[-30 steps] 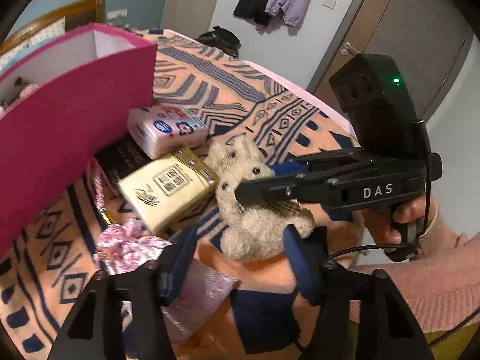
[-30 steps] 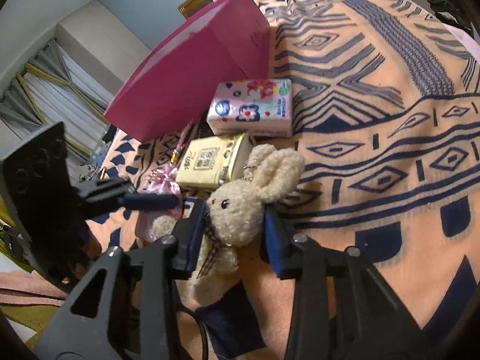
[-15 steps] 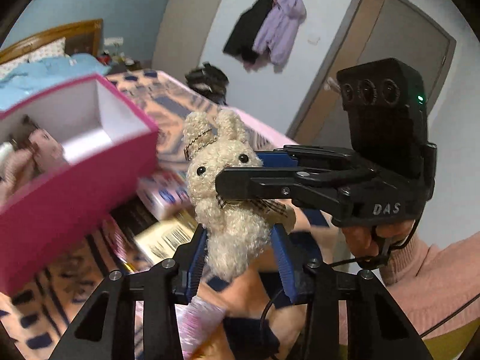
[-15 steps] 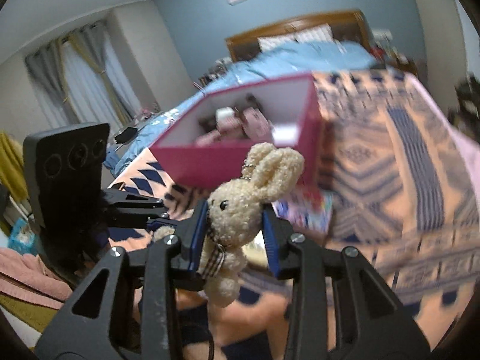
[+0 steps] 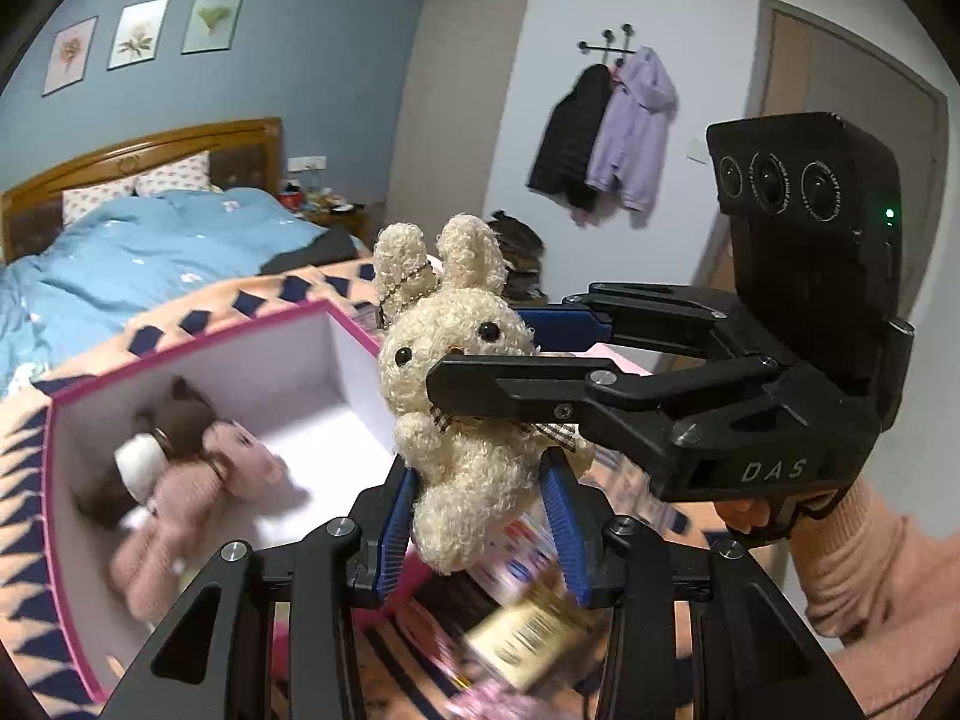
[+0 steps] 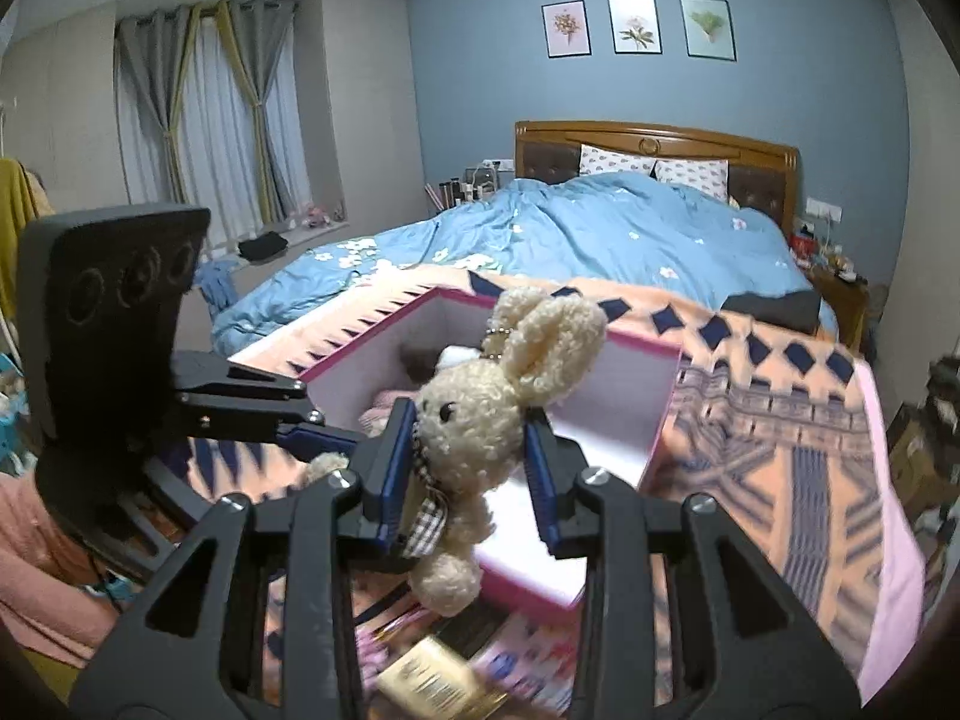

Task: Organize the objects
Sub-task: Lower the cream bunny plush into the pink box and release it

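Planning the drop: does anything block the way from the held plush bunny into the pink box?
Nothing visible does. The plush bunny hangs above the open pink box, held by both claws. Soft toys fill one end; the floor nearest the bunny is bare.

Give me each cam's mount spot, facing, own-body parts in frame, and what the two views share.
Left wrist: sits on the left gripper, looks along its fingers over the open pink box toward the door wall; shows the right gripper and a hand in a pink sleeve.
Right wrist: sits on the right gripper, looks over the box toward the bed's headboard; shows the left gripper and a sleeve.
Shared: the cream plush rabbit, clamped by both grippers, the box, the patterned blanket.
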`<state>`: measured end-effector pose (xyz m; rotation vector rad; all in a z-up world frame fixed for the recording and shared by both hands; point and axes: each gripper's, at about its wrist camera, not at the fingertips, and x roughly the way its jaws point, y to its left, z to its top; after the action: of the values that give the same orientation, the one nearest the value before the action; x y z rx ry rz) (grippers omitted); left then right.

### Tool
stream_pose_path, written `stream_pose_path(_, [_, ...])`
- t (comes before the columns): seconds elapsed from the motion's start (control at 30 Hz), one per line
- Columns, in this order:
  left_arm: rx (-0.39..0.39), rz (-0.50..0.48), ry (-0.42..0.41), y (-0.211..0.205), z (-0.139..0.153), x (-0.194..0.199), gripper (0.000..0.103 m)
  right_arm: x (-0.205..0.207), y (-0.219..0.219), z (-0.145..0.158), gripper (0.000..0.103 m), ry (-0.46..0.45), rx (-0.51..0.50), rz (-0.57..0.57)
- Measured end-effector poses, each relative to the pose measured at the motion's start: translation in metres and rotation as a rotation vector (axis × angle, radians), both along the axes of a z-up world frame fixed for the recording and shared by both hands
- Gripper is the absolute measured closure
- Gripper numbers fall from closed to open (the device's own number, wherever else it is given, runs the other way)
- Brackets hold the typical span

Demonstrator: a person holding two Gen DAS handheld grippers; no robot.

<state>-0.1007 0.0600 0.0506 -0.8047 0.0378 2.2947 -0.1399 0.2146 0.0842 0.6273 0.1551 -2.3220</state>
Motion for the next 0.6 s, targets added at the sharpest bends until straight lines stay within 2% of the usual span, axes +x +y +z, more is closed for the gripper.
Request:
stream_pose_path(0.13, [0.003, 0.033, -0.036, -0.001, -0.001, -0.039, 0.062, -0.038, -0.011, -0.002, 0.066, 0.0, 0.062, 0.002])
stream_pose_path(0.27, [-0.004, 0.057, -0.093, -0.002, -0.015, -0.074, 0.062, -0.069, -0.019, -0.01, 0.066, -0.037, 0.111, 0.003])
stream_pose_path(0.6, [-0.065, 0.118, -0.218, -0.001, -0.046, -0.122, 0.062, -0.126, -0.036, -0.04, 0.065, -0.12, 0.219, 0.021])
